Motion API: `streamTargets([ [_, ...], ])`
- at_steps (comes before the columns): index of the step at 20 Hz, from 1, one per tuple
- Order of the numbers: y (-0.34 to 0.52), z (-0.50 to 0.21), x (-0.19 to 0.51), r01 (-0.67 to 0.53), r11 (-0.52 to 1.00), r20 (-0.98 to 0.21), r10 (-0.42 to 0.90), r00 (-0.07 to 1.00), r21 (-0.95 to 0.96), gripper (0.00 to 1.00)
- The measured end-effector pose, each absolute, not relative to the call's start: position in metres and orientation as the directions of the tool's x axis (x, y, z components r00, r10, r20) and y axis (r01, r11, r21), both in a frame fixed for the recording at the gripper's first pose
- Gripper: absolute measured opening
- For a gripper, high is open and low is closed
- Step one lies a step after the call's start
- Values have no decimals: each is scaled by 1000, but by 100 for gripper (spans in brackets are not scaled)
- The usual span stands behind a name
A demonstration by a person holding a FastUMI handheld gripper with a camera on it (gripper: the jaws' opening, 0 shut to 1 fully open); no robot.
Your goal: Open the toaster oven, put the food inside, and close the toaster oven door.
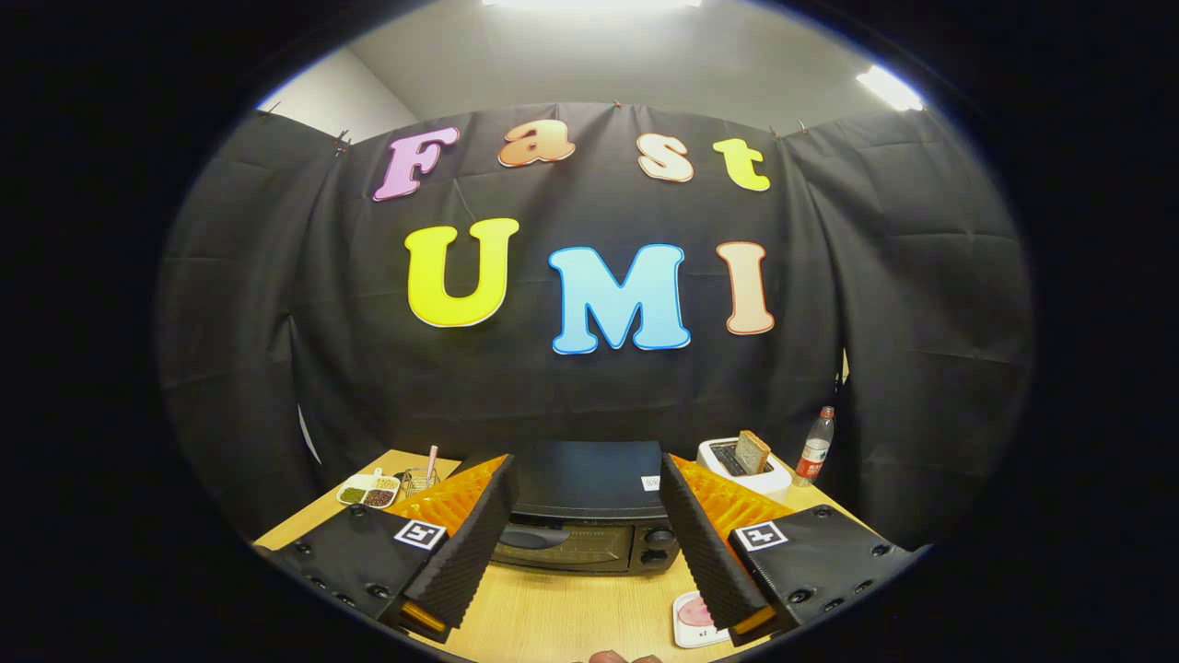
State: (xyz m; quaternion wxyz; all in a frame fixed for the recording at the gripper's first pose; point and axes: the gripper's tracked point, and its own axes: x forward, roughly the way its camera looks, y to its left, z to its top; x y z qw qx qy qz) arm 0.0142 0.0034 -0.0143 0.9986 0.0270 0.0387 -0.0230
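The tongs (589,516) stand wide apart, holding nothing, above the pale wooden surface (571,617); the black boxy toaster oven (580,516), door closed, sits just beyond them.

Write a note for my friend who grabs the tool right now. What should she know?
Tool: open, holding nothing, fingers spread either side of the toaster oven's front.
Toaster oven: on the wooden table, just ahead, door shut.
Food: a small white plate with something pink lies by the right finger.
Done: nothing yet.
Left: open the door, put the food in, close it.
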Motion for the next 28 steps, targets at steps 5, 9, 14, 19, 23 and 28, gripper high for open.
streamTargets([
  [5,5,-37,40,80,993,-164,-64,984,92,98],
  [9,11,-59,62,88,992,-210,-69,975,85,98],
  [14,32,-86,91,67,994,-263,-44,964,82,98],
  [19,56,-113,118,58,995,-309,-32,951,75,98],
  [23,68,-139,131,55,997,-349,-33,937,54,99],
  [28,75,-167,146,66,997,-401,-47,915,33,99],
])
